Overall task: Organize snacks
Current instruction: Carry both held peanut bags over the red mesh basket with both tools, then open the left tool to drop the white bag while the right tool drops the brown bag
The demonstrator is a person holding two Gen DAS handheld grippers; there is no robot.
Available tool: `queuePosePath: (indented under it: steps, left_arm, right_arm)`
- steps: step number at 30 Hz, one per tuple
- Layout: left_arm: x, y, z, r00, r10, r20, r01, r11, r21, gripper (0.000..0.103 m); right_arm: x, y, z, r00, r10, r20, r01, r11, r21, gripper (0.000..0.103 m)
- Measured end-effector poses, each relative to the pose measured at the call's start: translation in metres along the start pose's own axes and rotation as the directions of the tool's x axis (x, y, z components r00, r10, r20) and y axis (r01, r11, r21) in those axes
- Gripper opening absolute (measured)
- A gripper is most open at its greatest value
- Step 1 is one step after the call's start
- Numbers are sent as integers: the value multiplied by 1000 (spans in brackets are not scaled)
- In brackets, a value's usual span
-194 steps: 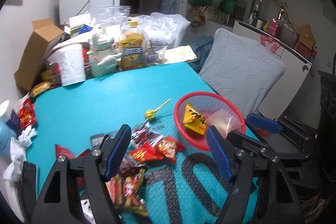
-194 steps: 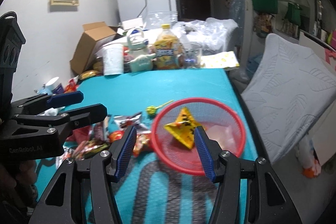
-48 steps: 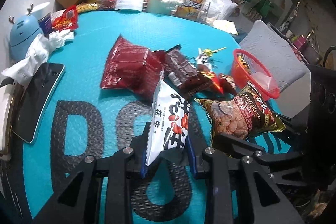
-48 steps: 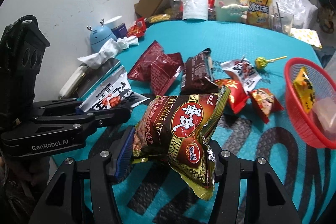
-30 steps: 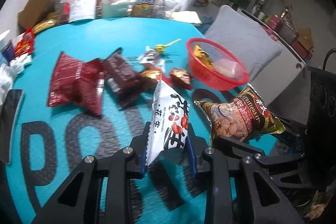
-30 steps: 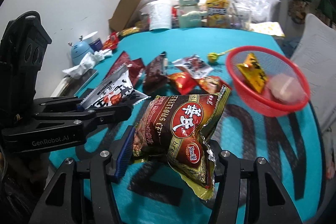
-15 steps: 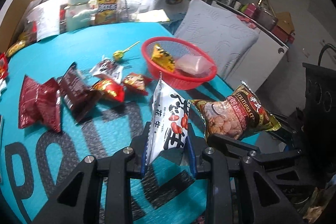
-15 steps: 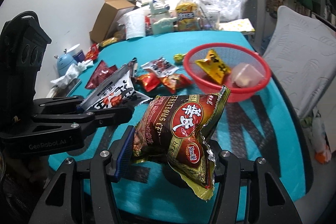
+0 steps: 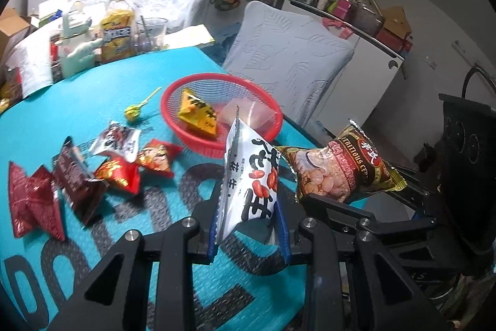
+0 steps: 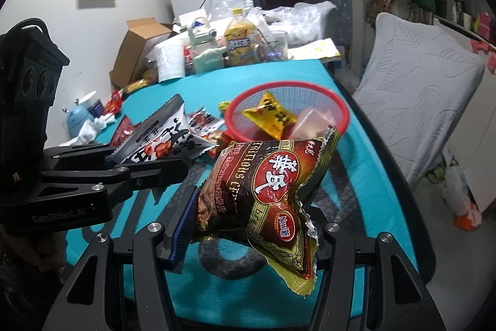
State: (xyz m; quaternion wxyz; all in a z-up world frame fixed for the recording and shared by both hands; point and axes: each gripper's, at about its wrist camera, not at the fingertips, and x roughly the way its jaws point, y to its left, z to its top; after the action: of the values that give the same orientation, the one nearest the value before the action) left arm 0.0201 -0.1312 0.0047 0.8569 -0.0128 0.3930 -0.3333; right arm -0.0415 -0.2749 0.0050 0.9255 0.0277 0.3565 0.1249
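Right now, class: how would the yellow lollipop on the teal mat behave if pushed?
The yellow lollipop probably rolls in an arc, given its round head and thin stick. It looks light, so a nudge likely sends it skidding. Its stick might snag neighbouring packets.

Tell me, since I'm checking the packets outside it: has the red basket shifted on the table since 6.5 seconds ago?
No. The red basket sits by the same table edge, next to the yellow lollipop, as before.

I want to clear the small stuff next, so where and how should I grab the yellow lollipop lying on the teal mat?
Grip the yellow wrapped lollipop by its round head, coming straight down from above. The thin stick lies flat on the teal mat and points away toward the clutter, leaving little for fingers to catch. The head stands proud, with bare mat on both sides. The red mesh basket sits apart to its right.
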Motion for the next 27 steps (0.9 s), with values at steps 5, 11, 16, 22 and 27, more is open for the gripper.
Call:
queuePosePath:
  steps: [5, 11, 16, 22, 27]
  left_arm:
    - [8, -3, 14, 1000, -3, 4, 3, 1000, 22, 29]
    - [19, -1, 35, 1000, -9, 10, 9, 999, 34, 29]
    - [33, 4, 51, 1000, -5, 2, 5, 999, 35, 29]
    - [58, 11, 73, 1000, -3, -29, 4, 999, 37, 29]
    - [79, 18, 91, 999, -3, -49, 5, 999, 46, 29]
  right_arm:
    - [2, -8, 9, 1000, -16, 9, 16, 1000, 8, 57]
    - [8, -20, 22, 999, -27, 18, 27, 999, 21, 57]
    - [18, -33, 35, 999, -38, 22, 37, 999, 24, 57]
    - [36, -52, 52, 998, -55, 11, 54, 998, 33, 57]
    - [53, -68, 68, 998, -62, 1, 62, 997, 49, 57]
